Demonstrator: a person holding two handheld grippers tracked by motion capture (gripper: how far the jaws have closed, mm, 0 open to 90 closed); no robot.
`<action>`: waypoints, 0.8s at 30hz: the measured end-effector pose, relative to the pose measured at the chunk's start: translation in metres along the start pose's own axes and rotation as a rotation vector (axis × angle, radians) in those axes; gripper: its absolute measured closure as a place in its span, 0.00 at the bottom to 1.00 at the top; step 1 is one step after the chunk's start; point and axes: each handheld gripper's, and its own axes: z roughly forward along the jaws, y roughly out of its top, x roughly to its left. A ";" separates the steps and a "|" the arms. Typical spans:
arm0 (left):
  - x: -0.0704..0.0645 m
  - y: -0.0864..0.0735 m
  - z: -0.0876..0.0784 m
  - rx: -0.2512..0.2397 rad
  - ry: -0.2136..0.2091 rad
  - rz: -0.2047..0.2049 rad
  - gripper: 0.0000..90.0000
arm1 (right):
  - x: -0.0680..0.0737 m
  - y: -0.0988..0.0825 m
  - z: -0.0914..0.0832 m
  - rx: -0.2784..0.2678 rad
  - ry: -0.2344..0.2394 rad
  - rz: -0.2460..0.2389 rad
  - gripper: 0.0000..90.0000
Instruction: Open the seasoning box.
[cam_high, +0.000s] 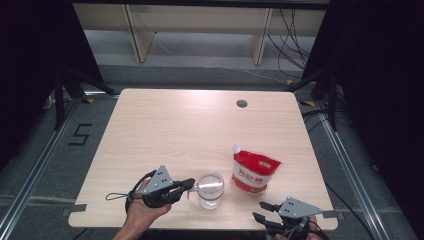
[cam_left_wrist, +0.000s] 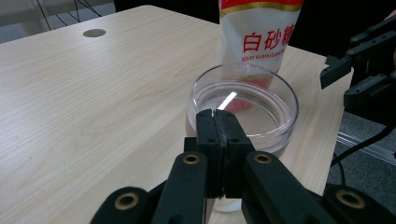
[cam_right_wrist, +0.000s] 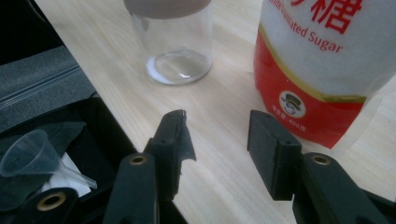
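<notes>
Wood table | grey floor | left jaws pinching jar rim | right jaws spread

We are counting one glass jar standing on the one table, and one red-and-white bag of white sugar standing just beside it. We are counting two grippers: the left gripper and the right gripper, each carrying two black jaws, so four jaws in all. We are seeing one round dark grommet set in the tabletop near its far edge. In the right gripper view we are also counting one small clear funnel lying off the table's edge.
</notes>
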 end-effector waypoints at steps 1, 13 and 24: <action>0.002 -0.001 0.000 -0.007 -0.009 0.023 0.98 | 0.002 0.001 0.000 -0.008 0.002 0.013 0.67; 0.001 -0.002 -0.002 -0.014 0.022 0.008 0.97 | 0.006 0.005 0.006 -0.027 0.016 0.000 0.71; 0.003 -0.006 -0.001 -0.019 0.026 0.061 0.99 | 0.007 0.007 0.007 -0.025 0.001 0.002 0.75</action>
